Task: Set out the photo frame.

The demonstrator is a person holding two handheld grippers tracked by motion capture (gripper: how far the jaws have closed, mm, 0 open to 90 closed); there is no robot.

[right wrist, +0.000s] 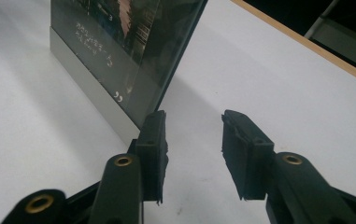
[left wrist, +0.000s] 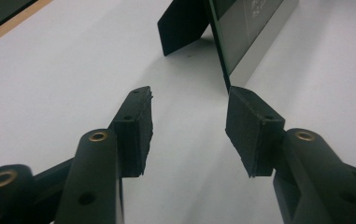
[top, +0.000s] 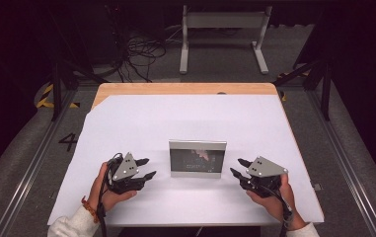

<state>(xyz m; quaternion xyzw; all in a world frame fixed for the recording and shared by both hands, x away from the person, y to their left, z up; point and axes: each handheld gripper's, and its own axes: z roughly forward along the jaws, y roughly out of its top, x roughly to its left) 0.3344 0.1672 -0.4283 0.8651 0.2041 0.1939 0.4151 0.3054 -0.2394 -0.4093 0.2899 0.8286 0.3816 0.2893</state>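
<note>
A silver picture frame [top: 197, 158] with a dark photo stands upright near the front middle of the white sheet. My left gripper [top: 146, 168] rests on the sheet just left of the frame, open, nothing between its jaws. In the left gripper view the picture frame [left wrist: 250, 28] and its black back stand [left wrist: 180, 25] rise just beyond the open left gripper [left wrist: 189, 126]. My right gripper [top: 237, 167] sits just right of the frame, open and empty. The right gripper view has the picture frame [right wrist: 119, 51] close ahead on the left of the open right gripper [right wrist: 192, 144].
A white sheet [top: 185, 118] covers most of a wooden table [top: 185, 89]. Beyond the table stand a white metal leg frame [top: 223, 34] and a tangle of cables [top: 136, 54] on the grey floor. Dark stands flank both sides.
</note>
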